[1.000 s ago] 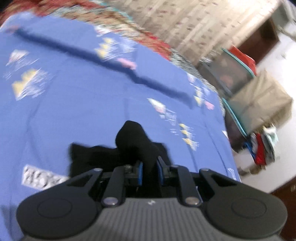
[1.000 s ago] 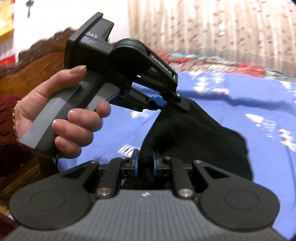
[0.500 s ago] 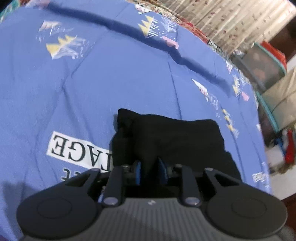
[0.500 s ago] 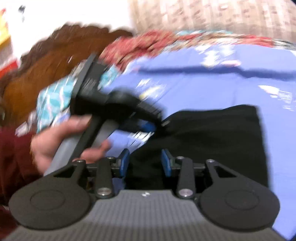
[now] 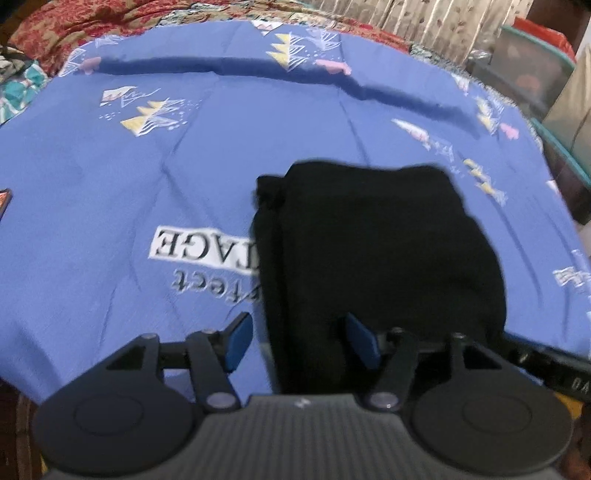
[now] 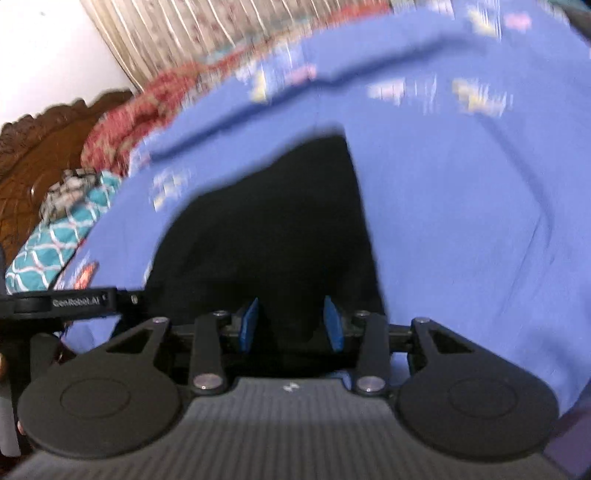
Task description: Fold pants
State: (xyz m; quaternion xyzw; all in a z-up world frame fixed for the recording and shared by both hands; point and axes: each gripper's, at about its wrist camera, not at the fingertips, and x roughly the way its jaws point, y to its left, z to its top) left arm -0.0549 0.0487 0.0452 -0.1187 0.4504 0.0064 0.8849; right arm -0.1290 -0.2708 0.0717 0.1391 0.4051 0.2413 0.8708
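Blue printed bedsheet [image 5: 258, 155] covers the bed, curtain [image 6: 177, 33] behind. Black pants [image 5: 369, 240] lie folded flat on the sheet directly ahead of both grippers; a second ago they hung bunched and lifted. Left gripper [image 5: 301, 343]: jaws have just been opening, now well apart, cloth between them but pads clear of it. Right gripper [image 6: 291, 325]: jaws likewise parted after opening, cloth lying between, not clamped, earlier pinched tight

open blue bedspread [image 5: 110, 177] around pants [image 5: 369, 240]
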